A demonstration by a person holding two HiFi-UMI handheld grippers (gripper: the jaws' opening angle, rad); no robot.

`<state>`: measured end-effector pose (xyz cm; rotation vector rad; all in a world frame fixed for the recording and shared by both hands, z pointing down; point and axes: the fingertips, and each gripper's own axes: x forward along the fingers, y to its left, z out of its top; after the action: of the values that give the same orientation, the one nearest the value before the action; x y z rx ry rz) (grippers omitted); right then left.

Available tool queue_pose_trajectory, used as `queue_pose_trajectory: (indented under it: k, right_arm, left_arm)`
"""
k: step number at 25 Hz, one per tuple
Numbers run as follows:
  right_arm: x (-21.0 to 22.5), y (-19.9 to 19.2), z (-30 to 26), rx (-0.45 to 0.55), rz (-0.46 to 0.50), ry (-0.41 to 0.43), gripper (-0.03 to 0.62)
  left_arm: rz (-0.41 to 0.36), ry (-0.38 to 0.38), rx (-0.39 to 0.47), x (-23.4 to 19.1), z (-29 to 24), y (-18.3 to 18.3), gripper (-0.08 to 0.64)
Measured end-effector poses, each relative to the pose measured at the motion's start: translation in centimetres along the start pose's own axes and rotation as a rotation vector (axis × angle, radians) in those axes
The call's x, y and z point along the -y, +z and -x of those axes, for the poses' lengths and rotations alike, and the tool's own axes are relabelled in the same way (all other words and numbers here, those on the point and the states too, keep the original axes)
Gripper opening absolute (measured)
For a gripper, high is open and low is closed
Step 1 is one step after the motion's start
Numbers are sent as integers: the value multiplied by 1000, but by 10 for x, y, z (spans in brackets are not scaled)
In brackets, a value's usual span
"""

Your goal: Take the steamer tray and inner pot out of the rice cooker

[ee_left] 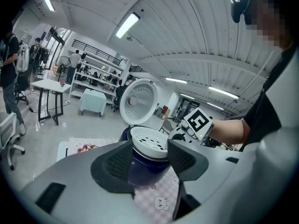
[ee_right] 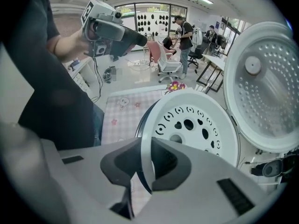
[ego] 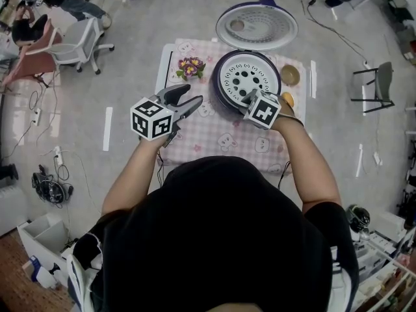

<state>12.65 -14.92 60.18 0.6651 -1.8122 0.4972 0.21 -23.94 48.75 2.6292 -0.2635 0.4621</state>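
The dark blue rice cooker (ego: 220,90) stands on the table with its lid (ego: 257,26) swung up and back. A white perforated steamer tray (ego: 249,75) sits in its mouth and hides the inner pot below. My right gripper (ego: 249,98) points steeply down at the tray's near edge. In the right gripper view the jaws (ee_right: 147,164) are shut on the tray's thin white rim (ee_right: 145,146). My left gripper (ego: 195,103) hovers open and empty to the left of the cooker, with the steamer tray (ee_left: 148,141) ahead of its jaws.
A pink checked cloth (ego: 221,138) covers the small table. A bunch of flowers (ego: 190,66) lies at the cloth's far left, and a small brown bowl (ego: 290,75) and an orange object (ego: 287,99) lie right of the cooker. Chairs and cables are on the floor around.
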Motion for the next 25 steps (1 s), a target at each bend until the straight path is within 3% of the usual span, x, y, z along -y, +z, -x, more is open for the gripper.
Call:
queue_pose_trajectory:
  k: [8,12,25]
  right_arm:
    - [-3,3,3,30,18,-5,48]
    - [0,4,9,35,25,-53,43]
    - [5,5,35,101,35,-165,38]
  left_arm:
    - [-7,-4,-6,4,-4,0,250]
    - [-46,10,-21,7,-5,0,250]
    - [-49,-4,-20,24,-9,2,250]
